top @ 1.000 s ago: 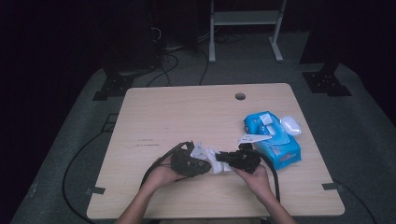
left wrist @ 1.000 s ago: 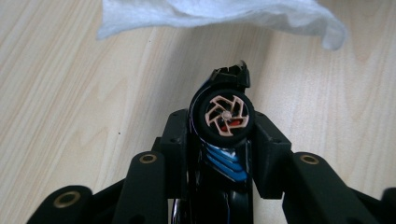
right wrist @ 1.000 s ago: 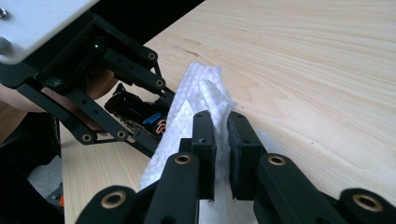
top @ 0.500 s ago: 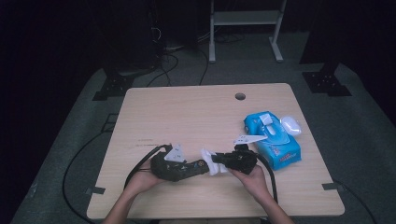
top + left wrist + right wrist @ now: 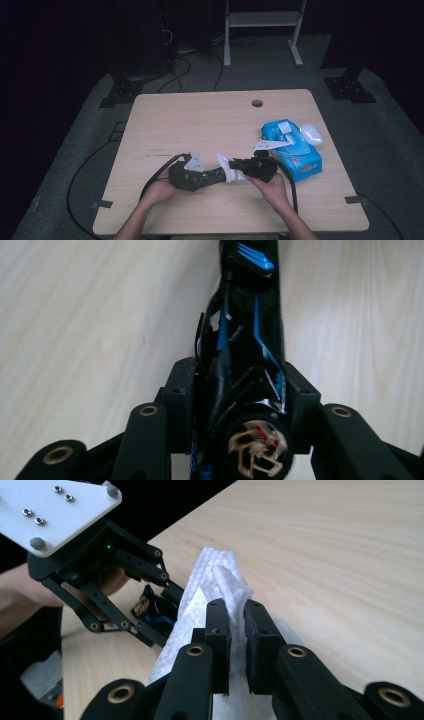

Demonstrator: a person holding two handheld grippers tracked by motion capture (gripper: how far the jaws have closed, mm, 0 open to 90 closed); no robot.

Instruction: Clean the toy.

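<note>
My left gripper (image 5: 219, 174) lies low over the table's front, shut on a long black and blue object (image 5: 250, 315). That object's round near end shows copper-coloured windings. My right gripper (image 5: 239, 168) faces it from the right, shut on a white wipe (image 5: 215, 575). The wipe (image 5: 227, 167) hangs between the two grippers and drapes against the tip of the black and blue object (image 5: 150, 607). In the right gripper view, my own jaws (image 5: 237, 625) pinch the wipe's fold, and the left gripper (image 5: 160, 610) sits just beyond it.
A blue pack of wipes (image 5: 295, 150) lies right of the right hand, with a white cap-like piece (image 5: 311, 134) beside it. The wooden table (image 5: 200, 120) has a cable hole (image 5: 257, 103) at the back. Cables trail off the front left edge.
The left gripper drew back to the left and slightly nearer, away from the right one, and the white wipe now shows between them. The right gripper barely moved.
</note>
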